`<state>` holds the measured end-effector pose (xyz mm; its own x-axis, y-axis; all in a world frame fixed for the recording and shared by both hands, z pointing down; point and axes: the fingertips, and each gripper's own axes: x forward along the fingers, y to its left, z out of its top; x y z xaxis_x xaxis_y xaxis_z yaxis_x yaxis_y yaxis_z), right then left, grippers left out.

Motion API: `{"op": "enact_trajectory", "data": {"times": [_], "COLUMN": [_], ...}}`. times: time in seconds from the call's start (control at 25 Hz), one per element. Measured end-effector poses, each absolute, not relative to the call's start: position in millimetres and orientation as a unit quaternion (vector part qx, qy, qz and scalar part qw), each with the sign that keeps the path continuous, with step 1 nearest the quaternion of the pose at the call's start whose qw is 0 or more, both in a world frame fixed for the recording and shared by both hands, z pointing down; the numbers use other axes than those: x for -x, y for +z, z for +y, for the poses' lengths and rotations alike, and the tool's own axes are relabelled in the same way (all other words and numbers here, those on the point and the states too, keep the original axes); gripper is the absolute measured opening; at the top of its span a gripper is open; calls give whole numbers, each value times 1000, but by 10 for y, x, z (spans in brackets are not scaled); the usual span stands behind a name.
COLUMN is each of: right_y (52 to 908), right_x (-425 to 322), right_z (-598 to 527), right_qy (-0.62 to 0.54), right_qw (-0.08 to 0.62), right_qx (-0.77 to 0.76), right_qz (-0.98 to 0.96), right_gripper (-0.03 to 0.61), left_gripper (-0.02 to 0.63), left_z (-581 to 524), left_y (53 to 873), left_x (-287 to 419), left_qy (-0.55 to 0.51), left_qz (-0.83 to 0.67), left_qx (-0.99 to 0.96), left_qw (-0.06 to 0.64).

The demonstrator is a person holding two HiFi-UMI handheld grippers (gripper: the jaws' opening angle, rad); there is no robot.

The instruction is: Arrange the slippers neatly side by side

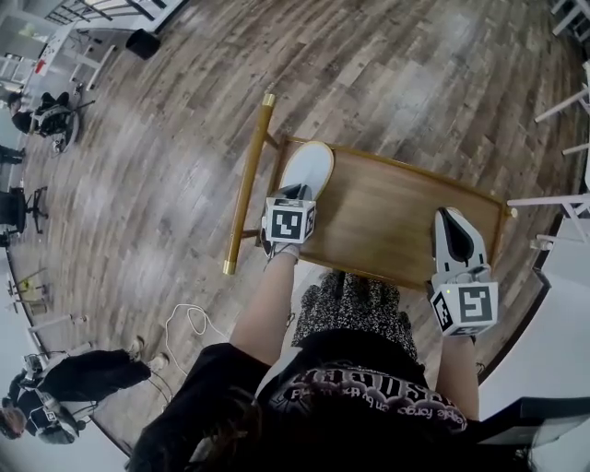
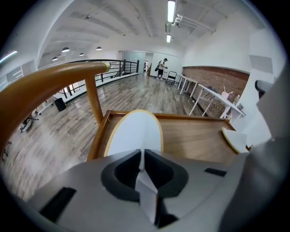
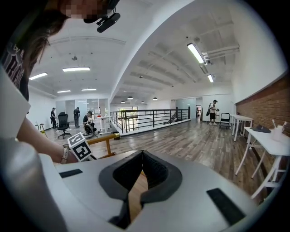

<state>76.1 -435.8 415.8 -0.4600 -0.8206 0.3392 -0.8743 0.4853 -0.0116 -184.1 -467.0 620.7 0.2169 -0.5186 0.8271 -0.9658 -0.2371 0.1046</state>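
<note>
Left gripper (image 2: 144, 155): grey, jaws closed on a thin white edge of the near slipper.
Near slipper (image 2: 133, 132): white, yellowish rim, lying flat at the left end of the tray, just beside its side wall.
Second slipper (image 2: 234, 141): same white with yellowish rim, partly in view at the right, well apart from the first.
Tray (image 2: 195, 136): wooden, raised rim.
Handle (image 2: 50, 81): wooden bar arching over the left, brass cap at its end.
Background: plank floor (image 2: 131, 96), black railing (image 2: 115, 68), white tables (image 2: 204, 93), brick wall (image 2: 217, 78), a distant person (image 2: 161, 68), ceiling light (image 2: 171, 10).
</note>
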Motion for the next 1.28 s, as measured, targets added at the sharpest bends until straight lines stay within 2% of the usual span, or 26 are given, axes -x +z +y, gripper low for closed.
{"op": "enact_trajectory", "data": {"times": [0.36, 0.56, 0.6, 0.72, 0.8, 1.16, 1.28], "right_y": [4173, 4187, 4187, 4182, 4174, 4101, 4047], "right_x": [-698, -697, -694, -694, -697, -849, -1001], "right_z": [-4387, -4381, -4382, -4388, -4390, -4343, -4304], "right_qy": [90, 90, 91, 91, 90, 85, 81], "right_qw": [146, 148, 148, 147, 146, 139, 135], "right_qx": [-493, -490, -490, -489, -488, -502, -516], "right_qz": [-853, -854, -854, -855, -856, -850, -842], "right_gripper": [5, 5, 5, 5, 5, 5, 5], "left_gripper": [12, 14, 23, 137, 179, 179, 179], "left_z": [-4745, -4757, -4751, -4730, -4717, -4621, -4549], "left_y": [6227, 6183, 6179, 6182, 6154, 5801, 5525], "left_x": [1978, 1981, 1989, 1935, 1890, 1897, 1589], "left_qy": [271, 271, 269, 266, 270, 276, 264], "left_qz": [-582, -582, -583, -574, -569, -570, -550], "left_qx": [-669, -671, -670, -676, -682, -701, -729], "left_qw": [376, 372, 372, 378, 373, 328, 309]}}
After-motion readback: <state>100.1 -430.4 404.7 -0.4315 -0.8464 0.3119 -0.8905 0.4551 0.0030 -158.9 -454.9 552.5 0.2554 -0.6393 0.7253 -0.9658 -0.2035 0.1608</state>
